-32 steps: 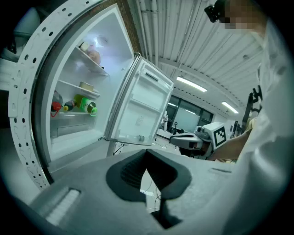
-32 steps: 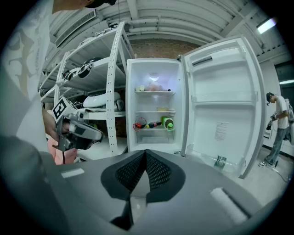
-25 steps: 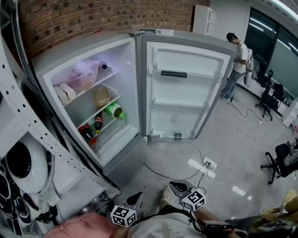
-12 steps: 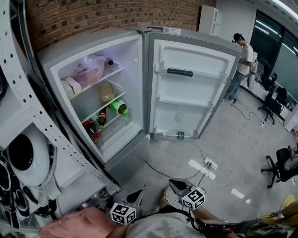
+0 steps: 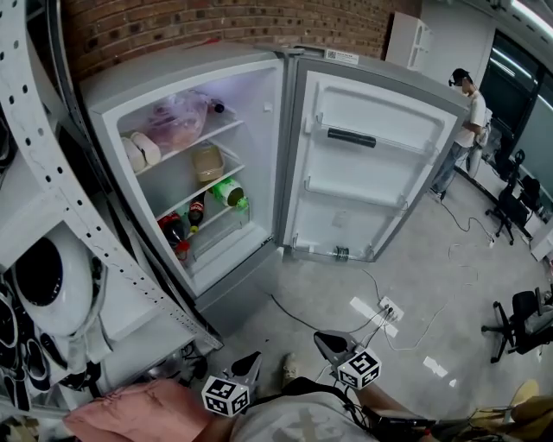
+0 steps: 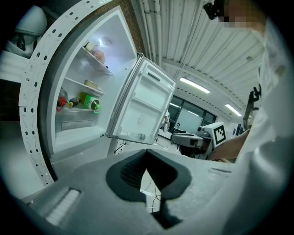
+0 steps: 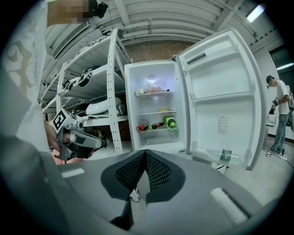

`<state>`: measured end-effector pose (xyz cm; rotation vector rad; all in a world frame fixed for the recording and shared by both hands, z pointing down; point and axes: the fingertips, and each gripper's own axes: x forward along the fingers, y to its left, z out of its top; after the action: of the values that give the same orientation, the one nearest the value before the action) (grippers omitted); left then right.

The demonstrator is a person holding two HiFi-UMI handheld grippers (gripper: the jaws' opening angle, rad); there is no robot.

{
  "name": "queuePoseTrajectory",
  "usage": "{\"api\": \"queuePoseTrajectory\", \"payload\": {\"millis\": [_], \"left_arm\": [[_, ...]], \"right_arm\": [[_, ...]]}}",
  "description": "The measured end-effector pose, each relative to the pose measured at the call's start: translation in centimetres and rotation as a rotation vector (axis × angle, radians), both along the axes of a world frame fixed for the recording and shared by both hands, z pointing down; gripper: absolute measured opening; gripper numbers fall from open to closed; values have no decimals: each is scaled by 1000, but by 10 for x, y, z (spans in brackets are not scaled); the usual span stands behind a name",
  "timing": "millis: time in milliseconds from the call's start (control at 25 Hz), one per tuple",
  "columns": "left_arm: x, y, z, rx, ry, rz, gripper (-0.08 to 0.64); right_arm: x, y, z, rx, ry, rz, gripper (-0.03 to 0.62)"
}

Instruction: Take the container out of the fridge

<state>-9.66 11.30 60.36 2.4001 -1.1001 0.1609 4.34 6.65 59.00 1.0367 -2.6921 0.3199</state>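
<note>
In the open fridge [image 5: 186, 65], the container [image 5: 207, 162] looks small; its contents indistinct.

Smooth glossy fridge [image 5: 371, 186] (rough brick wall [image 5: 216, 22] behind)

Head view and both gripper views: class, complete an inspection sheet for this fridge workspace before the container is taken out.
Surface: grey floor in front of the open grey fridge.
Job's things: tan boxy container on the middle shelf, untouched.
Clutter: pink bag on the top shelf; green bottle lying below the container; dark red-capped bottles lower down; small can in the door rack.
Grippers: left gripper and right gripper both shut, empty, well short of the fridge.
Cables: black cable across the floor towards a white power strip.
Surroundings: brick wall, white perforated rack, standing person, black office chair.
</note>
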Motion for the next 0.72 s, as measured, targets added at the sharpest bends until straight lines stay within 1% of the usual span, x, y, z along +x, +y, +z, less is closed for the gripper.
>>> {"api": "queuePoseTrajectory", "payload": {"millis": [160,360,520,720], "left_arm": [[-2,-10,2,-14,-7,-22,-2],[-3,-32,1,-23,-20,-50,-2],[0,-56,-1,-24,-32,-62,-2],[-1,-85,-5,-26,-41,-99,-2]], "right_arm": [[-6,-13,4,-17,-12,-26,6],[-11,-41,5,-26,-28,-53,6],[-12,-69,6,-26,-41,-67,6],[-12,-98,9,-43,-72,-87,6]]}}
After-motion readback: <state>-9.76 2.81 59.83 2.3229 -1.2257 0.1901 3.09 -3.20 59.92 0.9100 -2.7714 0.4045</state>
